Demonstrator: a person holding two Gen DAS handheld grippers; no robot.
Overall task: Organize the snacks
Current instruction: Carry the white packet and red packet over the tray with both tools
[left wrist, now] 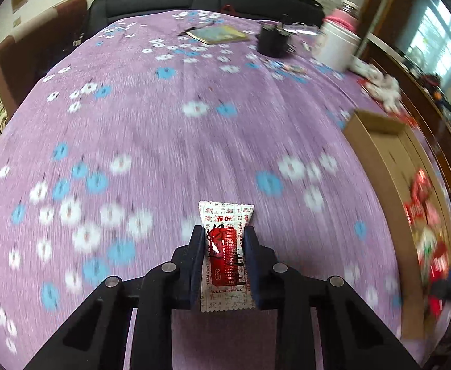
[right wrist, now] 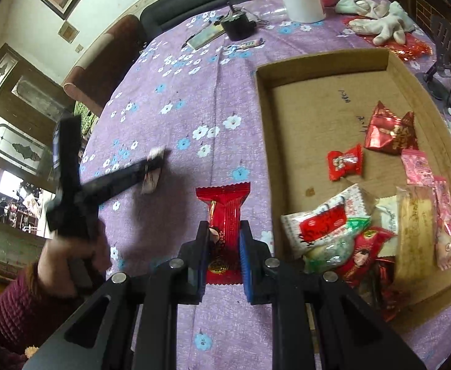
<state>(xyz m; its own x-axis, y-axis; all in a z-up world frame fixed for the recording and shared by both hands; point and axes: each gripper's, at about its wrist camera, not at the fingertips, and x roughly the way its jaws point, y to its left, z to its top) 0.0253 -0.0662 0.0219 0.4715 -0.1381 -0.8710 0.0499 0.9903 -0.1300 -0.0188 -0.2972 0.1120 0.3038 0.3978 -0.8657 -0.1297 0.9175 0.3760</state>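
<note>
Foil-film sachets, both light, crinkly and slick. Left tongs (left wrist: 224,240) are closed on the white-red packet (left wrist: 226,256) at mid-body, above the worktop (left wrist: 163,141). Right tongs (right wrist: 224,234) pinch the red packet (right wrist: 224,231) the same way, just left of the box (right wrist: 264,129). I'd grip the filled middle, since the crimped ends would likely slip.
</note>
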